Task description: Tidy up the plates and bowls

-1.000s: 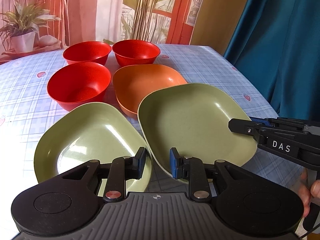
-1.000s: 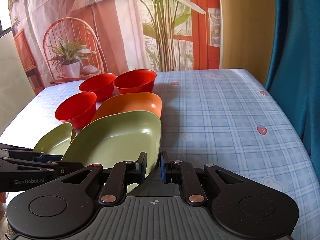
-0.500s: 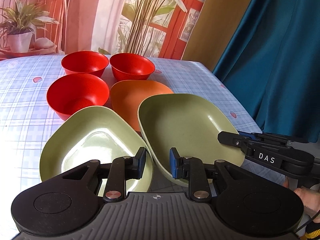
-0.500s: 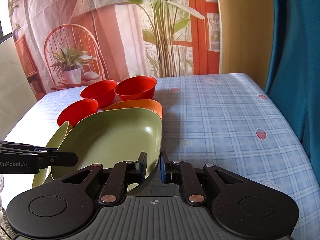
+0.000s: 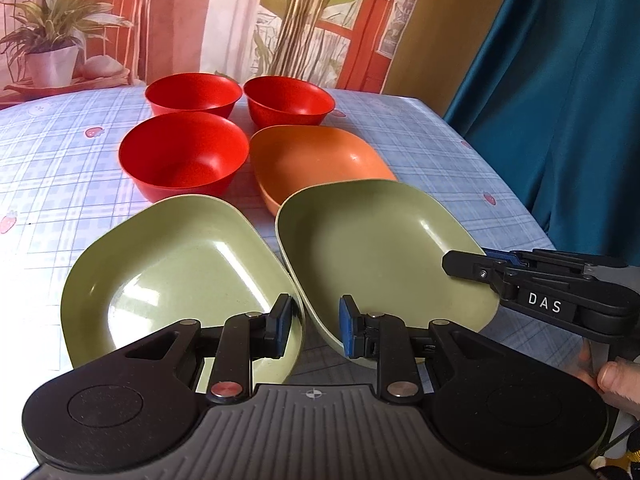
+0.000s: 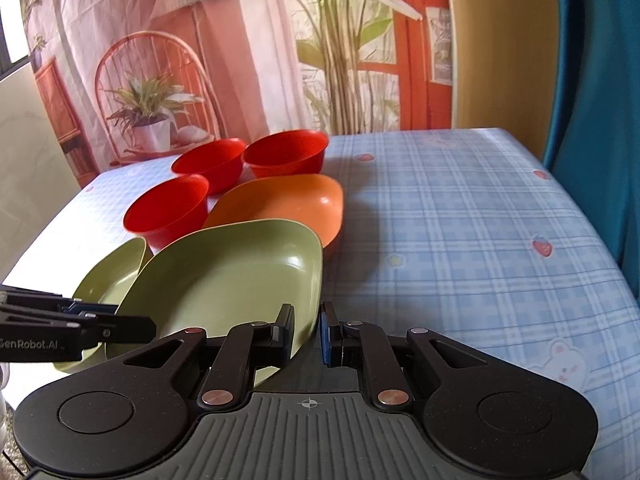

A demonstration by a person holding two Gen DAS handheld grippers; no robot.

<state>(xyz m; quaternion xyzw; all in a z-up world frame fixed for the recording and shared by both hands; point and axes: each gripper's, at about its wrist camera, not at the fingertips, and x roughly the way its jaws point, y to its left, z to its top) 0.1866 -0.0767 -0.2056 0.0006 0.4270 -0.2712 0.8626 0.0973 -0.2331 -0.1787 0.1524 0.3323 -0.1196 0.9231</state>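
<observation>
Right gripper (image 6: 305,334): jaws narrow, pinching the near rim of the right-hand green rounded-square plastic plate (image 6: 236,276); one pad sits inside the rim, the other outside.
Left gripper (image 5: 311,327): jaws moderately apart, gripping nothing, poised over the seam where the two green plates meet.
Held plate: tilted, near edge raised, far edge overlapping the orange rounded-square plastic plate (image 5: 320,160).
Second green rounded-square plastic plate (image 5: 176,276): lies flat on the surface, just left of the held one, rims touching or nearly so.
Orange plate: behind the held plate, resting on the surface.
Three red round plastic bowls (image 5: 182,156): one left of the orange plate, two side by side farther back, all upright.
Surface: blue checked tablecloth with strawberry prints (image 6: 460,220).
Backdrop: printed curtain (image 6: 240,48) showing plants and a chair; teal drape (image 5: 560,100) at right.
</observation>
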